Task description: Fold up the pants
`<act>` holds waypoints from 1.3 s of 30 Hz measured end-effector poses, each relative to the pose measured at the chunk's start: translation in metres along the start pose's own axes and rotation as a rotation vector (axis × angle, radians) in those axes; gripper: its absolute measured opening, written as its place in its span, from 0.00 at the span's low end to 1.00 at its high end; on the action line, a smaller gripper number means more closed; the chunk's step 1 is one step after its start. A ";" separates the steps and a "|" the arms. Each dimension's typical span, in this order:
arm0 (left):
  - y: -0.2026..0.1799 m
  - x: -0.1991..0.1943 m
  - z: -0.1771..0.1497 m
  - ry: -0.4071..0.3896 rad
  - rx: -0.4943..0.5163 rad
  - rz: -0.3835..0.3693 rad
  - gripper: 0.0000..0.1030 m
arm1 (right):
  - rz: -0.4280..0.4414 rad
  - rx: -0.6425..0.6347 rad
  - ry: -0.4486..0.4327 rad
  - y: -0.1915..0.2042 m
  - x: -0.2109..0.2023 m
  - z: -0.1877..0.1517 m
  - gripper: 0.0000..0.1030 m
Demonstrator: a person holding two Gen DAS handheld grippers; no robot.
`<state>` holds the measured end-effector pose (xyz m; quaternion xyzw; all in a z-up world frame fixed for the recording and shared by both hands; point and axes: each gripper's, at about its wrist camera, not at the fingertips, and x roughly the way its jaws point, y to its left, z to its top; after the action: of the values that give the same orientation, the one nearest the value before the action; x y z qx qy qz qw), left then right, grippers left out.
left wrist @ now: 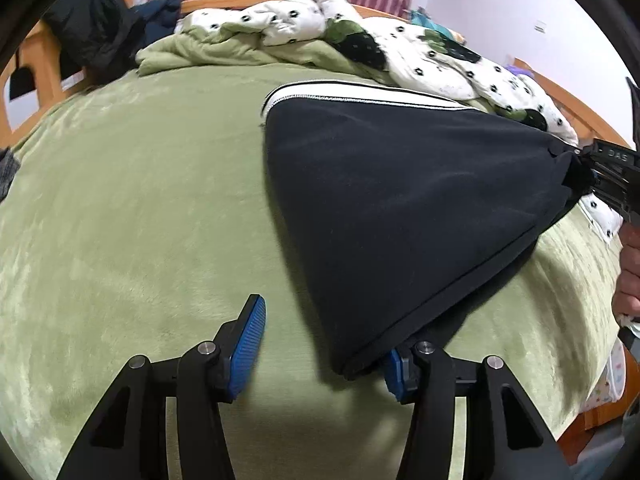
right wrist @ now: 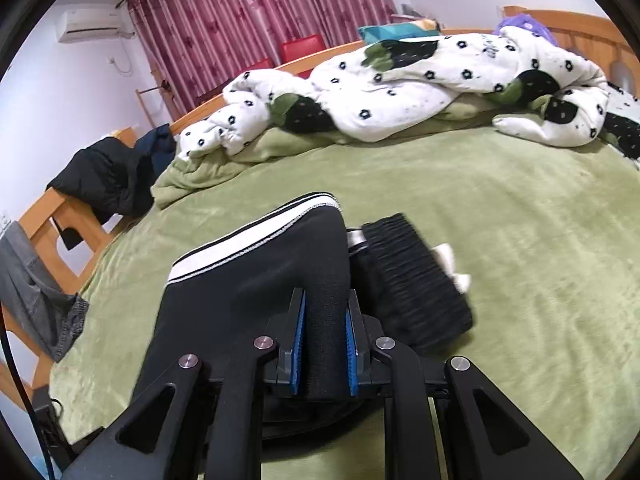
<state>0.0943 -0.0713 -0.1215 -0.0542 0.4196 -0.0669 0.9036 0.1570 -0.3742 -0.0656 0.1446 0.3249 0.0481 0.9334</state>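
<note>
The left hand-held gripper (left wrist: 320, 356) stands wide, its blue ribbed pads apart, with a corner of the black soft-knit pants with a white side stripe (left wrist: 400, 208) draped over its right finger but not pinched. The right hand-held gripper (right wrist: 325, 344) is clamped narrowly on a thick bunch of that fabric near the ribbed black cuff (right wrist: 416, 280), holding the pants partly lifted over the green plush bed blanket (left wrist: 140, 200). The cloth looks light, limp and stretchy, likely to sag and slide, so firm holds on doubled edges, at the cuff or striped seam, seem best. Beyond lies a crumpled white flower-print quilt (right wrist: 420, 80).
</note>
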 end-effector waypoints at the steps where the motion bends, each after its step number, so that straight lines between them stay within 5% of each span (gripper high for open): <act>1: -0.004 -0.001 0.000 0.001 0.011 -0.008 0.49 | -0.008 0.002 -0.003 -0.004 -0.001 -0.001 0.16; 5: -0.018 -0.003 -0.001 0.024 0.052 -0.051 0.50 | -0.035 0.039 -0.021 -0.021 -0.004 0.000 0.16; 14: -0.020 0.013 -0.007 0.039 0.037 -0.003 0.50 | -0.126 0.055 0.092 -0.043 0.028 -0.022 0.17; 16: -0.021 0.016 -0.007 0.036 0.037 0.004 0.43 | -0.119 0.064 0.094 -0.044 0.026 -0.023 0.17; 17: -0.022 0.016 -0.008 0.037 0.042 -0.007 0.25 | -0.119 0.064 0.094 -0.043 0.026 -0.023 0.17; 18: -0.024 0.014 -0.008 0.033 0.058 0.015 0.21 | -0.124 0.059 0.091 -0.042 0.026 -0.024 0.17; 23: -0.031 0.017 -0.014 0.028 0.138 0.096 0.19 | -0.150 0.013 0.111 -0.038 0.028 -0.030 0.17; 31: -0.020 -0.006 -0.003 0.170 0.071 -0.053 0.24 | -0.158 -0.031 0.131 -0.041 0.018 -0.030 0.25; 32: -0.021 -0.012 -0.003 0.177 0.087 -0.070 0.31 | -0.162 -0.034 0.119 -0.043 0.012 -0.028 0.25; 39: -0.025 -0.054 0.018 0.108 0.075 -0.201 0.45 | -0.161 0.047 0.011 -0.055 -0.023 -0.013 0.45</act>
<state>0.0716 -0.0867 -0.0657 -0.0586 0.4573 -0.1755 0.8699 0.1306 -0.4275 -0.0785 0.1396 0.3414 -0.0339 0.9289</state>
